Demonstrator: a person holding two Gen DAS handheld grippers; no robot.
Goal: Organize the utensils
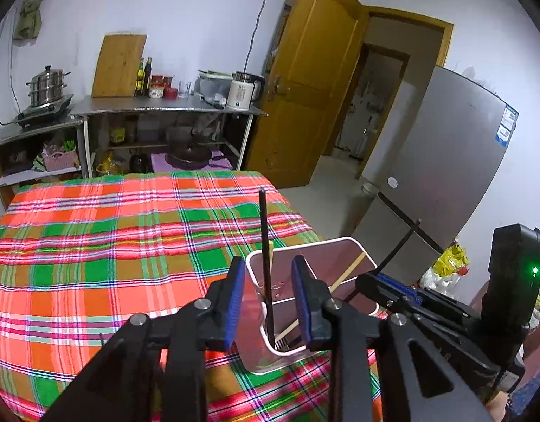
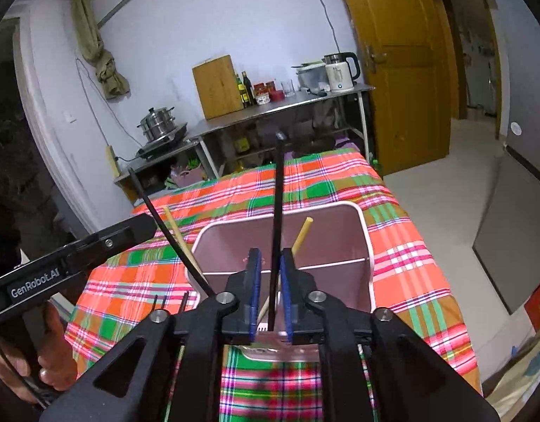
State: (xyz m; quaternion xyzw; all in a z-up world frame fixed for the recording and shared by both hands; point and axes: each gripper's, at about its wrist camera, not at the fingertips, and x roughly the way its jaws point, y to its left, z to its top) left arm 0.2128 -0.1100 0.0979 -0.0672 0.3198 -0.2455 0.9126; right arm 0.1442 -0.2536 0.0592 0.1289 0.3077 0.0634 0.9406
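A pink-rimmed utensil holder (image 1: 340,241) (image 2: 361,218) with a divider stands on the plaid cloth, near its right edge. In the left wrist view my left gripper (image 1: 268,262) straddles the holder's near wall. A black chopstick (image 1: 264,246) stands upright between the blue pads with a gap on each side. In the right wrist view my right gripper (image 2: 270,256) sits over the near rim, and another black chopstick (image 2: 277,193) stands between its pads without being pressed. Wooden chopsticks (image 2: 301,235) (image 1: 351,267) lean inside the holder.
The plaid-covered table (image 1: 94,246) stretches away to the left. A grey fridge (image 1: 445,161) stands to the right, with an open wooden door (image 1: 305,88) behind. Steel shelves (image 1: 164,107) carry a pot, cutting board, bottles and kettle. A hand (image 2: 52,369) grips the left tool.
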